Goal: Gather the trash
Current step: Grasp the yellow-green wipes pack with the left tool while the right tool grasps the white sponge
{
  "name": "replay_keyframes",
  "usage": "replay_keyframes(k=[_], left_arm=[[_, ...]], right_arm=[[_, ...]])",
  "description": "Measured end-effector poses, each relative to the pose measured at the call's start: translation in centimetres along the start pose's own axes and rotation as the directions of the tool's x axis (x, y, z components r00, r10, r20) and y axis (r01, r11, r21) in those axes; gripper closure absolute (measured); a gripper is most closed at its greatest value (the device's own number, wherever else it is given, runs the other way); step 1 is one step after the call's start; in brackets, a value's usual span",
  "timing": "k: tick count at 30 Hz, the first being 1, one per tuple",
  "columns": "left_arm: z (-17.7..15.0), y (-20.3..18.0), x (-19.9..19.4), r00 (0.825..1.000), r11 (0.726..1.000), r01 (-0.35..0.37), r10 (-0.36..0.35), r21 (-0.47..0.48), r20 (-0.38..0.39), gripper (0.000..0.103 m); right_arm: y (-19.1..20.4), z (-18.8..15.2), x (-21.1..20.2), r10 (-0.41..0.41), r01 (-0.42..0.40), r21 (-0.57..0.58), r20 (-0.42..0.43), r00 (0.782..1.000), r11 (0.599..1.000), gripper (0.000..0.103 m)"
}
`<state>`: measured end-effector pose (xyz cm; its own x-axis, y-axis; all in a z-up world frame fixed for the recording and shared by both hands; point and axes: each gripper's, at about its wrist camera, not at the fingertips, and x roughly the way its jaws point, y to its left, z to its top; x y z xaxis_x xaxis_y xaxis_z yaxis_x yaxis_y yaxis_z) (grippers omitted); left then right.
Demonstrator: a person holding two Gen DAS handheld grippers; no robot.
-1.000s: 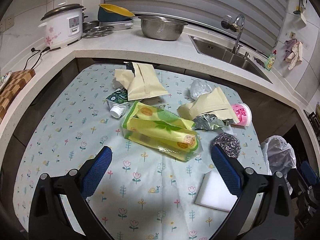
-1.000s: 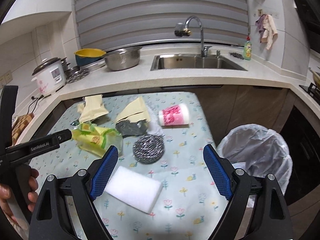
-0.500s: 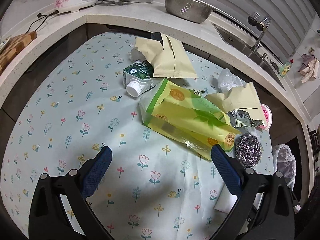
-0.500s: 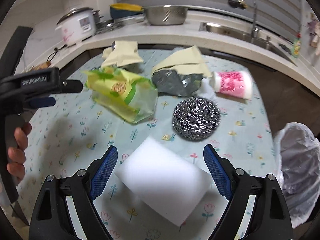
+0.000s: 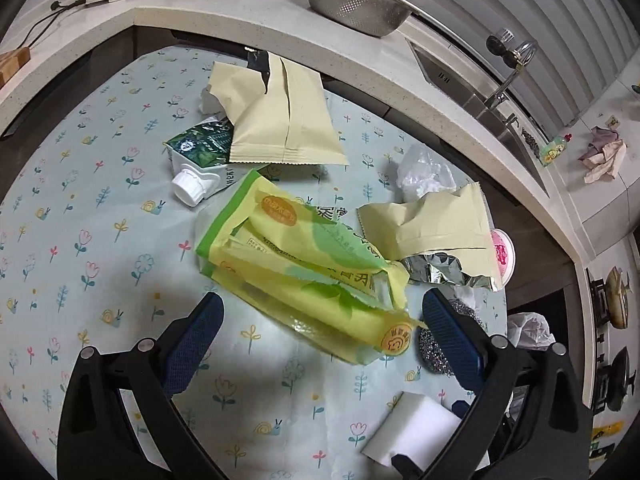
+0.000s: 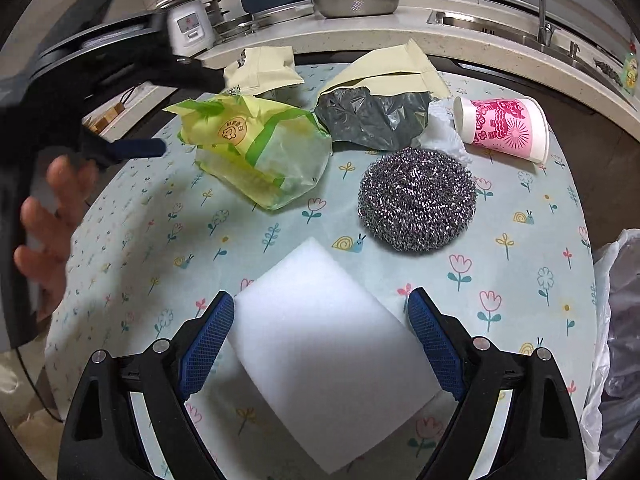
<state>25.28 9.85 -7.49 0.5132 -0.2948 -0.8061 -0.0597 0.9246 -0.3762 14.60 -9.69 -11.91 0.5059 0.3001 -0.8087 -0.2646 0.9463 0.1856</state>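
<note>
Both grippers gape: left gripper [image 5: 318,330] over a crumpled yellow-green wrapper [image 5: 304,268], right gripper [image 6: 320,332] straddling a white sponge [image 6: 332,356], pads apart from it.

Both wrist views look steeply down, close; share sponge [image 6: 332,356] (also scourer [image 6: 416,198]).

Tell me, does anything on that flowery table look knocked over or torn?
Yes. The pink-patterned paper cup lies on its side near the steel-wool scourer. The green milk carton is tipped over too, and the yellow-green plastic snack bag and two beige paper pouches are torn open.
</note>
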Motion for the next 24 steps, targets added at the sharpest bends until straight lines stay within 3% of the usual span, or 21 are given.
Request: replay_keyframes(k=[4,7,13,16,18,20,24], left_arm=[[0.5,0.0,2.2,0.999,1.000,-0.025,0.024,-0.017,-0.042,0.009],[0.3,0.2,3.2,0.998,0.999,-0.026,0.025,-0.022,-0.065,0.017],[-1.0,0.1,3.1,0.996,1.000,0.004,-0.003,0.019,-0.094,0.047],[-1.8,-0.1,2.4,0.995,0.999,0.022,-0.017,0.050,-0.103,0.066],[-2.3,-0.3,1.9,0.994,0.997,0.026,-0.019,0.069,-0.103,0.079],[-2.8,-0.6,1.2,0.995,0.996,0.028,-0.019,0.086,-0.102,0.085],[-3.9,-1.1,-0.5,0.996,0.993,0.028,-0.018,0.116,-0.086,0.090]], right_arm=[[-0.1,-0.5,-0.4,-0.005,0.005,-0.006,-0.006,1.000,1.000,0.018],[0.2,-1.0,-0.5,-0.033,0.033,-0.032,-0.008,0.999,0.999,0.018],[0.8,-2.0,-0.9,-0.115,0.115,-0.074,-0.008,0.993,0.991,0.017],[0.4,-2.4,-0.9,-0.147,0.146,-0.074,-0.017,0.989,0.987,0.016],[-0.3,-2.2,-0.5,-0.156,0.154,-0.055,-0.027,0.987,0.987,0.021],[-1.0,-2.0,-0.5,-0.161,0.160,-0.019,-0.033,0.986,0.987,0.027],[-1.3,-1.8,-2.0,-0.151,0.151,0.030,0.002,0.988,0.988,0.029]])
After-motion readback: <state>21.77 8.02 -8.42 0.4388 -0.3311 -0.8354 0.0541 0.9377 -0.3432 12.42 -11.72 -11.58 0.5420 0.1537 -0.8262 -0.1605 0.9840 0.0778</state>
